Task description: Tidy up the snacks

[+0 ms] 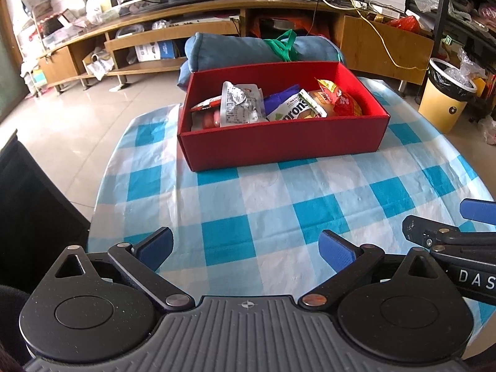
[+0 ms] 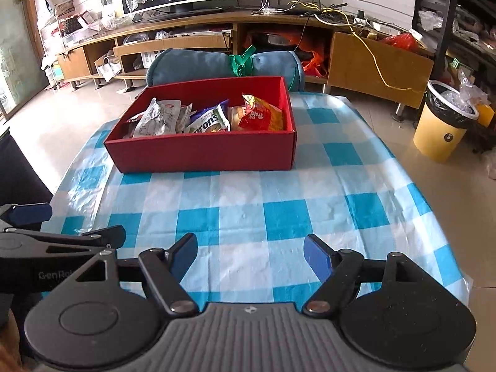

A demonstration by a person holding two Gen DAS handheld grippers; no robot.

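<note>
Snacks (image 1: 279, 105) all inside red box (image 1: 279, 145), upper centre of frame, on checked worktop (image 1: 279, 204). Left hand-held gripper (image 1: 246, 249) spread wide, empty; right hand-held gripper (image 2: 251, 255) half open, empty. Probably finished: withdraw without nudging box.

Table (image 2: 279, 217) — blue-white checked cloth; red snack box (image 2: 201, 155) on it.

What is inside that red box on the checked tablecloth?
The red box holds snack packets: a white pouch, a green-and-white packet and a red-and-yellow bag. They overlap, so anything beneath them and the box floor stay hidden.
</note>
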